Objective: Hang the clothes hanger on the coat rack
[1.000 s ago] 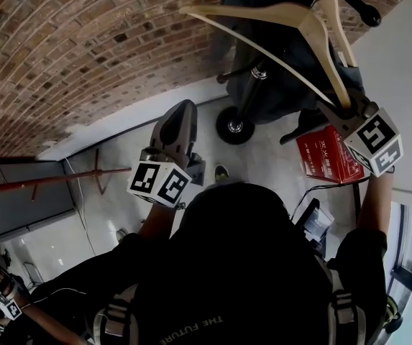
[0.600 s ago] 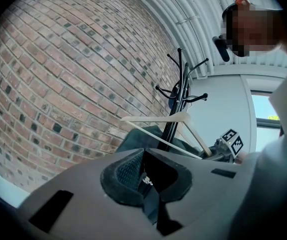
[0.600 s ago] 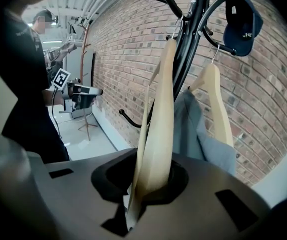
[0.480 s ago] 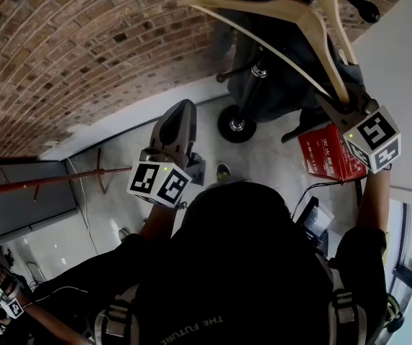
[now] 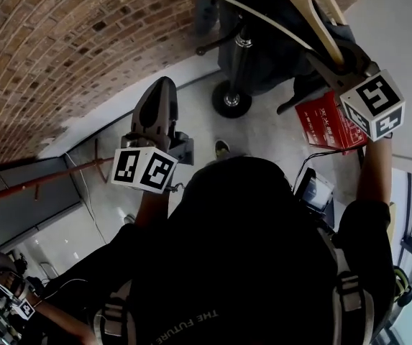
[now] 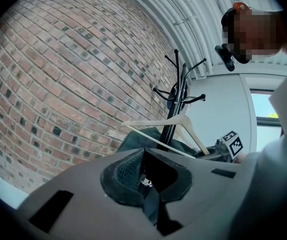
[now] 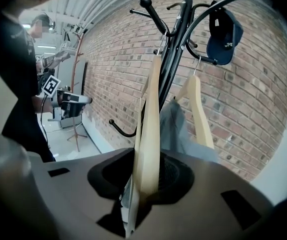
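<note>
Right gripper (image 5: pixel 333 57), in the head view, reached up to the wooden hanger (image 5: pixel 277 9) beside the coat rack (image 5: pixel 239 67), while the left gripper (image 5: pixel 162 85) was held well apart. In the left gripper view, its jaws stood together, empty. In the right gripper view, the jaws had just been opening and sat loose around the hanger's arm, whose top was up by the rack's pole.

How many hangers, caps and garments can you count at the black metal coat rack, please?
Pale wooden clothes hangers: 2
Navy blue cap: 1
Grey-blue garment: 1
Total: 4
</note>
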A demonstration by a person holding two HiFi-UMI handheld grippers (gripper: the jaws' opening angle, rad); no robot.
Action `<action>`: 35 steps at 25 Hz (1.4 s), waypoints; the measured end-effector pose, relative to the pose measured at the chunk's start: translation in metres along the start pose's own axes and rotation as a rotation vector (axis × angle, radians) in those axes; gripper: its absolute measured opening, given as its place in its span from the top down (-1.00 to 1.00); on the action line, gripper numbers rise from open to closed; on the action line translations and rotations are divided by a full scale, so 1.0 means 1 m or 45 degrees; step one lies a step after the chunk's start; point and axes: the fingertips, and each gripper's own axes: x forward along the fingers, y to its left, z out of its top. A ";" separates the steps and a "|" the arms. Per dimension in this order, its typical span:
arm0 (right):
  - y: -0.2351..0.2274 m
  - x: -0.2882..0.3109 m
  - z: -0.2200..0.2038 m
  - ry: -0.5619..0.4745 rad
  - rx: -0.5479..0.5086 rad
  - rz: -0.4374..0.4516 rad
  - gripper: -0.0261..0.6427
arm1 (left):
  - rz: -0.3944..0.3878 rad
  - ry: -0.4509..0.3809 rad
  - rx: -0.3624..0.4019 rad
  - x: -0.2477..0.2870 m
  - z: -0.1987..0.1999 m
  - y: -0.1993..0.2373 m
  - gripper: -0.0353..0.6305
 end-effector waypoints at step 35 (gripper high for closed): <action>-0.016 -0.043 0.015 -0.326 0.043 -0.009 0.50 | 0.004 0.033 0.032 0.007 -0.017 -0.038 0.83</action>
